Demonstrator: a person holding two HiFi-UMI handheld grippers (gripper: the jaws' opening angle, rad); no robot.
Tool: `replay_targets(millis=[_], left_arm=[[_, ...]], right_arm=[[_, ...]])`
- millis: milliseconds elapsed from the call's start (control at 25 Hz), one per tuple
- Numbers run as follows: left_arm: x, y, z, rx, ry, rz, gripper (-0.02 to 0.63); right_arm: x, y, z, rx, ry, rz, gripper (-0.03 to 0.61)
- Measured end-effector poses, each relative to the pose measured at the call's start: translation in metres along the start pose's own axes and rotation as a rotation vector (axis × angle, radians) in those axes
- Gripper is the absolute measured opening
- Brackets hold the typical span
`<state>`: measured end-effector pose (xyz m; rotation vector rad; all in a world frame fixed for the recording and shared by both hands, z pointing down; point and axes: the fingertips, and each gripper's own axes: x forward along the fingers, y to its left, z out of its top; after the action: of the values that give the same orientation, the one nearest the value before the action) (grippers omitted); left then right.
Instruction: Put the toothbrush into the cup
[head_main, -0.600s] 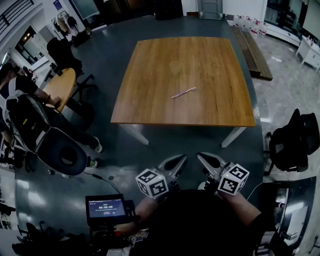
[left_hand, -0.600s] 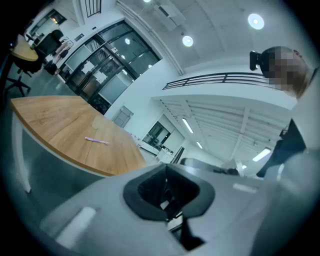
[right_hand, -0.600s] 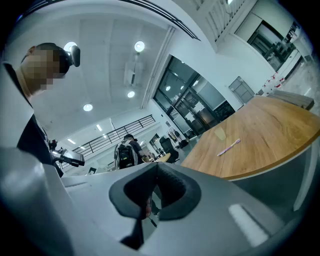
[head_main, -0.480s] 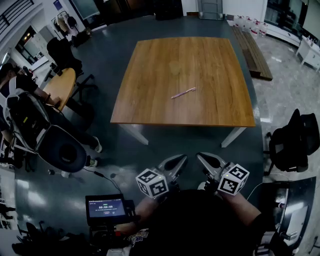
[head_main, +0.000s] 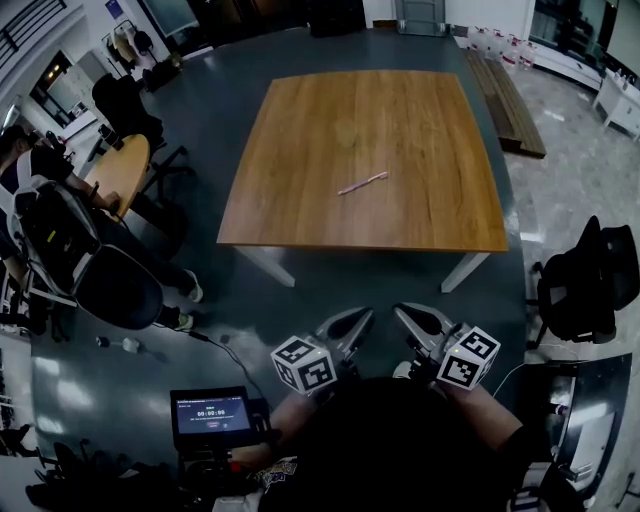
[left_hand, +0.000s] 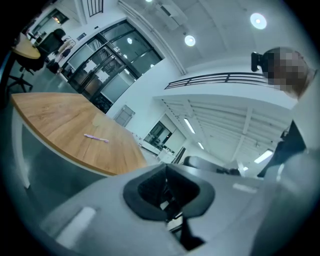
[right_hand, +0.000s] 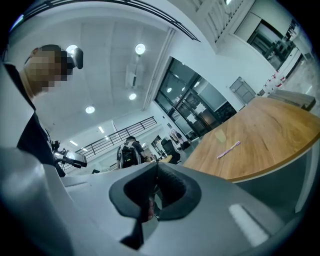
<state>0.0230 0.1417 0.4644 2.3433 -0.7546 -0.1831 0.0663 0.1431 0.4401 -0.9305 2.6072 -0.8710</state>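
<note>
Grey moulded plastic fills the foreground of both gripper views. The left tongs (left_hand: 166, 166) and the right tongs (right_hand: 156, 166) each have their jaws pressed together along a single seam, with nothing caught between them. From the head view they sit side by side close to the person's body, tips aimed forward over the dark floor (head_main: 300, 290), well short of the tabletop (head_main: 420, 120). That reads as a ready pose: the pickup has not begun, so there is no reason yet for either pair to be parted.

The pink toothbrush (head_main: 362, 183) lies flat and slanted near the middle of the wooden tabletop, on the half nearer the person. Beyond it, and apart from it, is a faint translucent round shape, probably the cup (head_main: 347, 133).

Only the head view lays out the gap between tongs, brush and cup from above. The gripper views look low across the wood. The right one shows the pale cup standing past the brush, while in the left one I cannot pick the cup out.
</note>
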Motion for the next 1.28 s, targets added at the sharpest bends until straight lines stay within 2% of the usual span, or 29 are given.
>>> replay_targets(millis=[240, 400, 480, 560, 760, 840, 960, 1160, 1280], left_arm=[[0.017, 0.003, 0.004, -0.034, -0.024, 0.032, 0.005], [0.038, 0.004, 0.011, -0.024, -0.041, 0.047, 0.005], [0.046, 0.013, 0.018, 0.015, -0.043, 0.083, 0.005], [0.052, 0.03, 0.026, 0.087, -0.026, 0.147, 0.005], [0.061, 0.091, 0.052, 0.289, 0.081, 0.306, 0.006], [0.069, 0.128, 0.063, 0.341, 0.132, 0.361, 0.023], [0.092, 0.185, 0.07, 0.428, 0.251, 0.413, 0.038], [0.144, 0.285, 0.06, 0.663, 0.538, 0.443, 0.043], [0.172, 0.34, 0.054, 0.791, 0.713, 0.412, 0.061]], right_arm=[[-0.011, -0.016, 0.017, 0.032, -0.015, 0.005, 0.006], [-0.022, -0.035, 0.036, 0.047, -0.038, 0.005, 0.006], [-0.028, -0.045, 0.046, 0.055, -0.057, -0.002, 0.006], [-0.033, -0.056, 0.052, 0.074, -0.074, -0.014, 0.006], [-0.038, -0.078, 0.061, 0.107, -0.095, -0.05, 0.006], [-0.037, -0.093, 0.065, 0.112, -0.117, -0.081, 0.006], [-0.029, -0.122, 0.072, 0.136, -0.152, -0.148, 0.006], [-0.005, -0.169, 0.1, 0.139, -0.199, -0.274, 0.006], [0.026, -0.187, 0.108, 0.123, -0.18, -0.342, 0.006]])
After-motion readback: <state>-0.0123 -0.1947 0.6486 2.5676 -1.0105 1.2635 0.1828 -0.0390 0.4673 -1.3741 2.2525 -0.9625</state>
